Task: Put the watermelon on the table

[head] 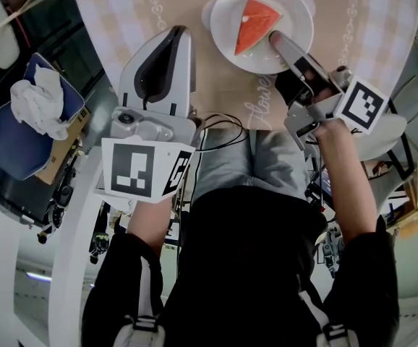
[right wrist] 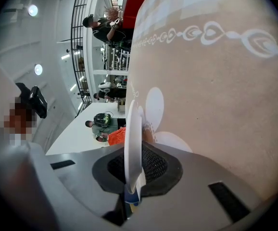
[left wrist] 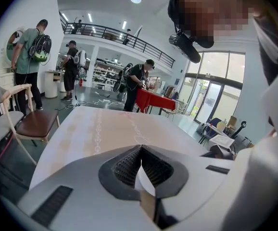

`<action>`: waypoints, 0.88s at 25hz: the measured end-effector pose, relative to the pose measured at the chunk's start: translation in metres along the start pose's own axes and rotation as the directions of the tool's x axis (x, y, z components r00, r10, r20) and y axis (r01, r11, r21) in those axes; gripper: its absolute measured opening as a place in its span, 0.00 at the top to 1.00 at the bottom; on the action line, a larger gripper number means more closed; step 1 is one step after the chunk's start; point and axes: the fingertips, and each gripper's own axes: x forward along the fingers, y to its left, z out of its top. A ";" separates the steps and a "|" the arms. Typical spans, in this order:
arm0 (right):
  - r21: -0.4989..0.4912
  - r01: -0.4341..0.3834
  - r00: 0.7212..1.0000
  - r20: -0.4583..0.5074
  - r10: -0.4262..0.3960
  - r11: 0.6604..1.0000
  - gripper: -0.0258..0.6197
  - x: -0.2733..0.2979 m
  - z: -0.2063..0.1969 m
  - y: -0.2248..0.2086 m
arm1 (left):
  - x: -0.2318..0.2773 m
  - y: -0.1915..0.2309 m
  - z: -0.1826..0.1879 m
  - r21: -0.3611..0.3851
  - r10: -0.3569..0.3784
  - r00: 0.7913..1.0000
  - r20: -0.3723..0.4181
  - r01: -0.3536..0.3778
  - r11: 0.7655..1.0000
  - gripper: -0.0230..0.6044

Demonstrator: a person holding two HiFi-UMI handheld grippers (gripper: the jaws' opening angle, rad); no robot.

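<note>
A red watermelon wedge lies on a white plate over the beige round table. My right gripper is shut on the plate's near right rim. In the right gripper view the plate stands edge-on between the pads, with the orange-red watermelon just behind it. I cannot tell whether the plate touches the tabletop. My left gripper hovers over the table's near left part, well left of the plate. In its own view the left gripper has its jaws shut with nothing between them.
A blue bag with a crumpled white cloth sits off the table at the left. A black cable loops at the table's near edge. A chair stands left of the table, and several people stand far behind it.
</note>
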 end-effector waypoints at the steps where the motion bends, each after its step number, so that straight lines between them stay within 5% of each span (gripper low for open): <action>1: 0.001 -0.001 1.000 0.000 0.001 1.000 0.93 0.001 0.000 0.001 | 0.000 0.001 0.000 0.000 -0.001 1.000 0.000 0.001 1.000 0.94; 22: -0.063 0.119 0.991 -0.059 -0.123 0.991 0.82 0.005 0.003 0.003 | 0.016 -0.006 0.012 0.012 -0.033 0.999 -0.022 0.033 0.999 0.94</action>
